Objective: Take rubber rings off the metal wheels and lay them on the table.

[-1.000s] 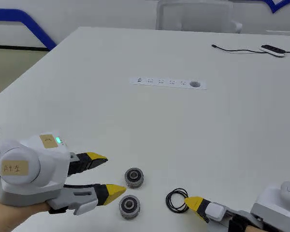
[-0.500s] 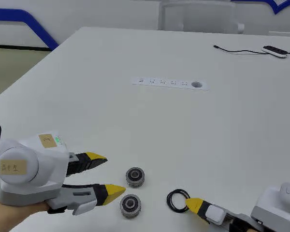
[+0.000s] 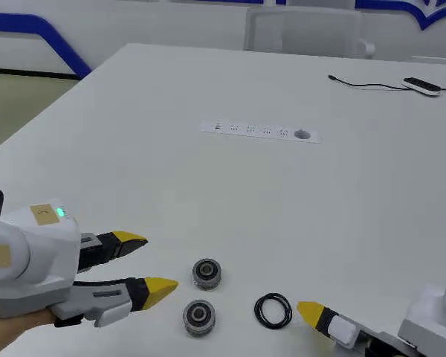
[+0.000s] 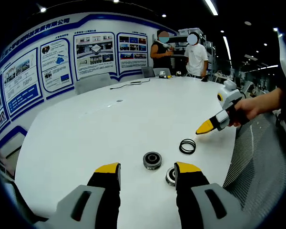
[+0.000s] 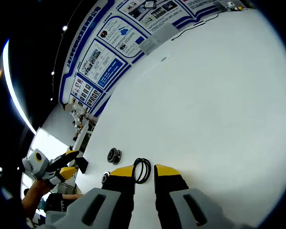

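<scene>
Flat on the white worktop (image 3: 297,201) lay the rings (image 3: 273,310), black loops overlapping one another near the front edge. In the right gripper view they sat just ahead of the yellow fingertips, in line with the gap between them. Whether the nearest tip touched them I cannot tell.

To their left stood the two wheels, close together but apart. The far wheel (image 3: 206,273) and the near wheel (image 3: 199,316) each showed a metal rim around a dark centre. In the left gripper view the near one was partly hidden behind a yellow fingertip.

The right gripper (image 5: 144,171) came in from the lower right of the head view, its fingers only a narrow way apart and holding nothing. The left gripper (image 3: 156,262) hung at the lower left, level with the wheels and just to their left. Its fingers were spread wide and also held nothing, with the yellow tips pointing toward the wheels. A green light glowed on top of its white body.

Further back, a strip of sockets (image 3: 259,131) was set into the middle of the worktop. A black cable (image 3: 364,84) and a small dark device (image 3: 421,86) lay toward the far right corner, well apart from the wheels. A chair (image 3: 305,31) stood behind the far edge. In the left gripper view two people (image 4: 181,50) stood at the far end, in front of a wall of posters (image 4: 93,55).
</scene>
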The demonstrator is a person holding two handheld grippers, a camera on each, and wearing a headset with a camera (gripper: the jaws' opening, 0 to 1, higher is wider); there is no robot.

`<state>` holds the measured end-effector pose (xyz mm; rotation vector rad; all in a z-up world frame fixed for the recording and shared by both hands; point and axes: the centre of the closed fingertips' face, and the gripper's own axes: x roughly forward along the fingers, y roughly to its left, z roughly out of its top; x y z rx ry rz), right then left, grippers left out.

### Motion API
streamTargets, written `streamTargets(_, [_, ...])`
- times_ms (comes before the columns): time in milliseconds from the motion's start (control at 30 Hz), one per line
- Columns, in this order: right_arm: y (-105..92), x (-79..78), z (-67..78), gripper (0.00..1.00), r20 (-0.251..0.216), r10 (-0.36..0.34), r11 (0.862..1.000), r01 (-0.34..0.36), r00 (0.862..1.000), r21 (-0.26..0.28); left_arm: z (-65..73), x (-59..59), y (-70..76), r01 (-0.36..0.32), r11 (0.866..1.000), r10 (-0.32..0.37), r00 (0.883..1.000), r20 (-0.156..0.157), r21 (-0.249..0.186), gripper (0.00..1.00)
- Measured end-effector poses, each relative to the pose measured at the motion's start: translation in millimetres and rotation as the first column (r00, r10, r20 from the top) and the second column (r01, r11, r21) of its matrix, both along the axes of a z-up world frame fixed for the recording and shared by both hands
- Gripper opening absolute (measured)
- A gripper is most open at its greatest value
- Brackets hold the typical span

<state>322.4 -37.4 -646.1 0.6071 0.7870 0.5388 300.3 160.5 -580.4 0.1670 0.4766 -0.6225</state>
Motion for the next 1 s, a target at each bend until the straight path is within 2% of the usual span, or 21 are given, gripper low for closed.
streamTargets(100, [-4.2, 1.3, 3.4, 0.18, 0.041, 0.028, 0.999, -0.026, 0.999, -0.04, -1.4, -4.2, 9.0, -0.022, 1.0, 0.022, 1.0, 0.002, -0.011, 0.48])
streamTargets(200, [-9.7, 2.6, 8.1, 0.2, 0.093, 0.09, 0.992, -0.08, 0.992, -0.098, -0.7, -5.9, 23.7, -0.095, 0.994, 0.095, 0.995, 0.001, -0.048, 0.5])
streamTargets(333, [-24.6, 9.7, 14.6, 0.22, 0.169, 0.144, 0.974, -0.109, 0.975, -0.199, 5.7, -10.9, 37.4, -0.138, 0.987, 0.14, 0.99, 0.017, -0.081, 0.51])
streamTargets(400, [-28.9, 10.3, 16.5, 0.22, 0.187, 0.17, 0.964, -0.124, 0.968, -0.234, 7.4, -12.8, 41.5, -0.146, 0.985, 0.148, 0.989, 0.02, -0.089, 0.52])
streamTargets(467, [-32.8, 11.2, 19.4, 0.24, 0.222, 0.224, 0.945, -0.156, 0.949, -0.288, 9.2, -13.6, 47.5, -0.164, 0.982, 0.167, 0.986, 0.024, -0.097, 0.53])
streamTargets(500, [-35.2, 12.4, 22.4, 0.25, 0.253, 0.257, 0.93, -0.167, 0.933, -0.326, 10.9, -13.5, 50.6, -0.175, 0.979, 0.179, 0.983, 0.028, -0.105, 0.54])
streamTargets(567, [-38.0, 13.1, 26.1, 0.28, 0.287, 0.297, 0.91, -0.179, 0.911, -0.375, 13.0, -13.5, 53.3, -0.184, 0.976, 0.189, 0.981, 0.034, -0.115, 0.55])
streamTargets(667, [-39.5, 13.0, 33.8, 0.32, 0.335, 0.363, 0.877, -0.198, 0.869, -0.438, 15.8, -13.9, 54.2, -0.189, 0.974, 0.195, 0.98, 0.044, -0.124, 0.57])
streamTargets(767, [-40.5, 11.0, 33.5, 0.34, 0.333, 0.396, 0.856, -0.212, 0.856, -0.472, 14.6, -15.2, 51.4, -0.181, 0.975, 0.188, 0.981, 0.045, -0.127, 0.58])
streamTargets(800, [-40.6, 11.0, 33.5, 0.35, 0.332, 0.396, 0.857, -0.214, 0.856, -0.47, 13.5, -16.1, 49.4, -0.176, 0.976, 0.183, 0.982, 0.043, -0.127, 0.59])
streamTargets(867, [-43.1, 12.8, 35.9, 0.37, 0.328, 0.373, 0.871, -0.206, 0.868, -0.447, 10.5, -18.5, 44.2, -0.161, 0.98, 0.167, 0.985, 0.036, -0.119, 0.6])
streamTargets(933, [-46.9, 17.0, 39.0, 0.39, 0.34, 0.348, 0.882, -0.181, 0.874, -0.436, 7.6, -20.9, 38.5, -0.148, 0.982, 0.153, 0.988, 0.029, -0.116, 0.61])
streamTargets(1000, [-48.1, 17.9, 42.1, 0.4, 0.348, 0.342, 0.884, -0.172, 0.873, -0.435, 3.7, -24.0, 31.3, -0.129, 0.985, 0.132, 0.991, 0.019, -0.114, 0.62])
